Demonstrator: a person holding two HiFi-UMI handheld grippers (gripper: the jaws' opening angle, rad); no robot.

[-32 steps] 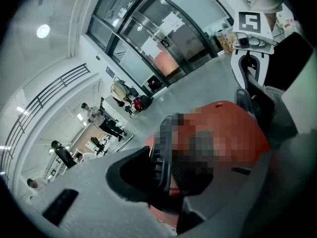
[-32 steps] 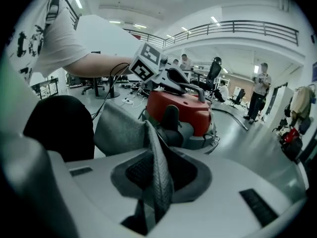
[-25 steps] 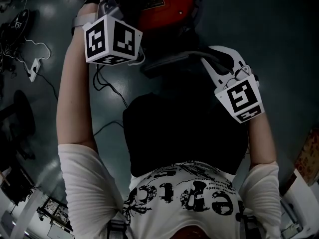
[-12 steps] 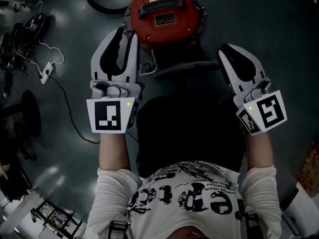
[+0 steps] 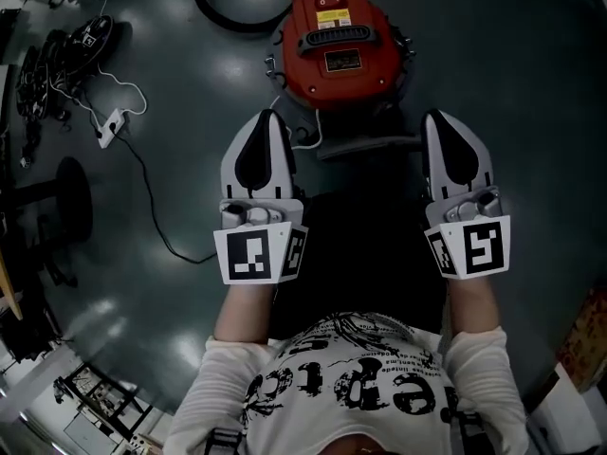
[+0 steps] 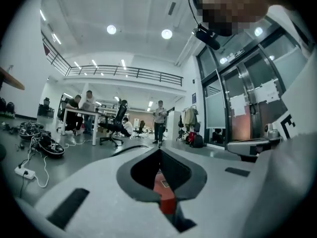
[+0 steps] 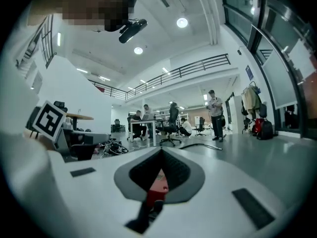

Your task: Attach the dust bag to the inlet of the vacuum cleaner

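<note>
Both left gripper [image 5: 268, 117] and right gripper [image 5: 438, 117], jaws together.

left claw [image 5: 268, 119]: jaws pressed together, nothing between, pointing away from the body | right claw [image 5: 438, 118]: jaws together, empty, side by side with the left claw, well apart from it | left forearm [image 5: 244, 313], right forearm [image 5: 471, 303]: bare, parallel behind their claws

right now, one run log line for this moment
left tool: shut, empty | right tool: shut, empty | vacuum cleaner: on floor ahead, untouched
</note>
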